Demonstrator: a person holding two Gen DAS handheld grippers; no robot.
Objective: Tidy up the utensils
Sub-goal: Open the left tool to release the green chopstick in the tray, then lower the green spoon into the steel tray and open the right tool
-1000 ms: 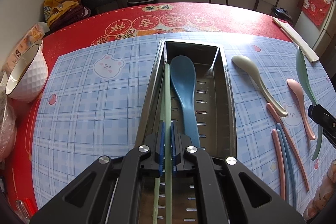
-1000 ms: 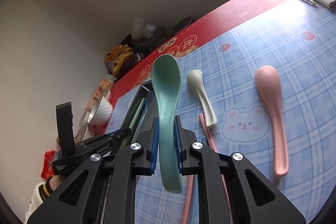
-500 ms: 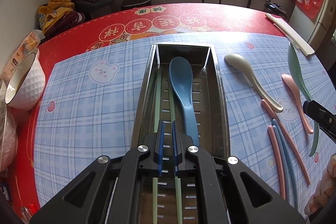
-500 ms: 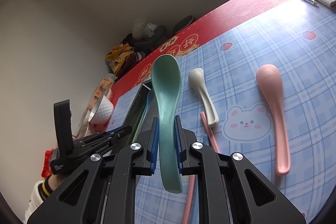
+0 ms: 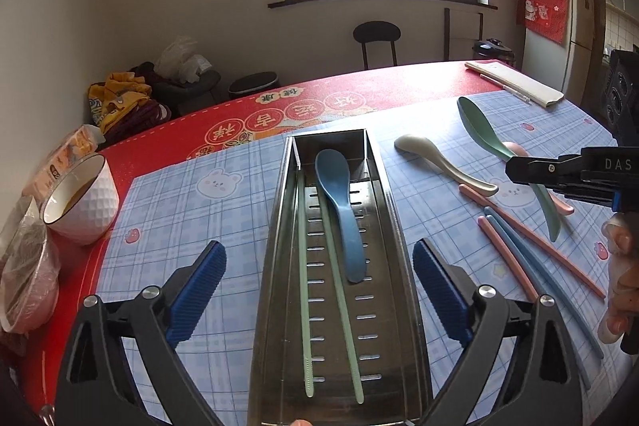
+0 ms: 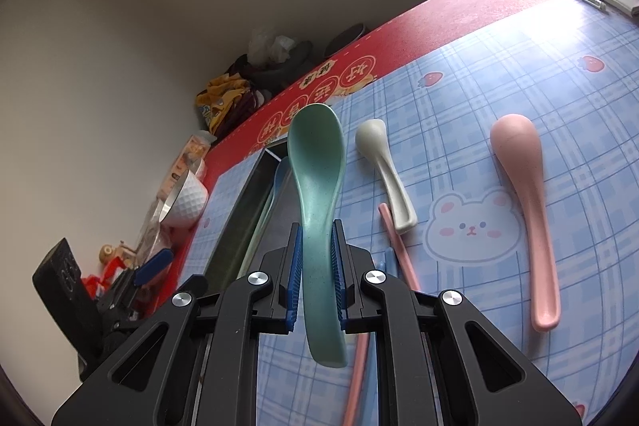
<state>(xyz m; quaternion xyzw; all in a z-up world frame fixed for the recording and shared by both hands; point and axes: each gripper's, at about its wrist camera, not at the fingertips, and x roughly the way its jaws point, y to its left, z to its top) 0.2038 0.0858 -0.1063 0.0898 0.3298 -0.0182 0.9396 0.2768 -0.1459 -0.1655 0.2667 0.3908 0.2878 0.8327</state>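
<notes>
A long steel tray [image 5: 279,186] lies on the blue checked mat. In it lie a blue spoon [image 5: 339,202] and two pale green chopsticks [image 5: 339,298]. My left gripper [image 5: 319,290] is wide open and empty above the tray's near end. My right gripper [image 6: 316,270] is shut on a green spoon [image 6: 317,178], held above the mat right of the tray; the green spoon also shows in the left wrist view [image 5: 483,130]. On the mat lie a beige spoon [image 6: 383,166], a pink spoon [image 6: 527,194], pink chopsticks [image 5: 531,242] and blue chopsticks [image 5: 519,254].
A white bowl [image 5: 80,198] and a wrapped bowl [image 5: 24,266] stand at the mat's left edge. A flat white packet [image 5: 515,82] lies at the table's far right. A stool [image 5: 375,34] and clutter stand beyond the table.
My left gripper has opened wide, let go of the green chopsticks into the tray, and risen and pulled back. The right gripper still holds the green spoon, almost unmoved.
</notes>
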